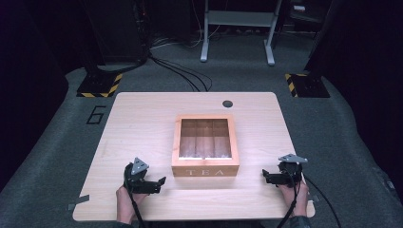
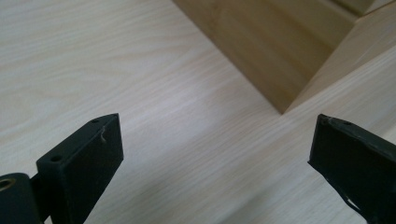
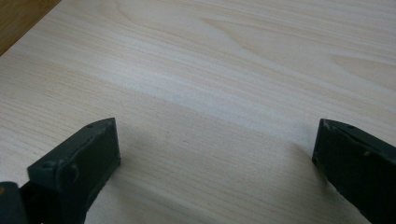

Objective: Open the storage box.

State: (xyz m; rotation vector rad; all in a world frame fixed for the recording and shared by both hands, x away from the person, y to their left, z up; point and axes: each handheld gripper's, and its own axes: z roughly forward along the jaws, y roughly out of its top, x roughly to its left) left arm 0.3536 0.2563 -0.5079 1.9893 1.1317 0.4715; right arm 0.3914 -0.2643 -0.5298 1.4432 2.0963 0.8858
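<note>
Two grippers rest low on the table (image 1: 142,109), jaws spread wide, nothing held: left gripper (image 1: 159,183) and right gripper (image 1: 266,176) flank the tea box (image 1: 205,167) at table centre, lid closed. Risk, as judged: uneven closing from either side could skew or shove the box; jaws may slip off its smooth wooden walls.

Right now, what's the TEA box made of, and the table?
The TEA box looks like plain light wood: grain on its side, seemingly with a clear glass or plastic window on top. The table looks like pale wood or wood-print laminate, smooth with printed-looking grain.
</note>
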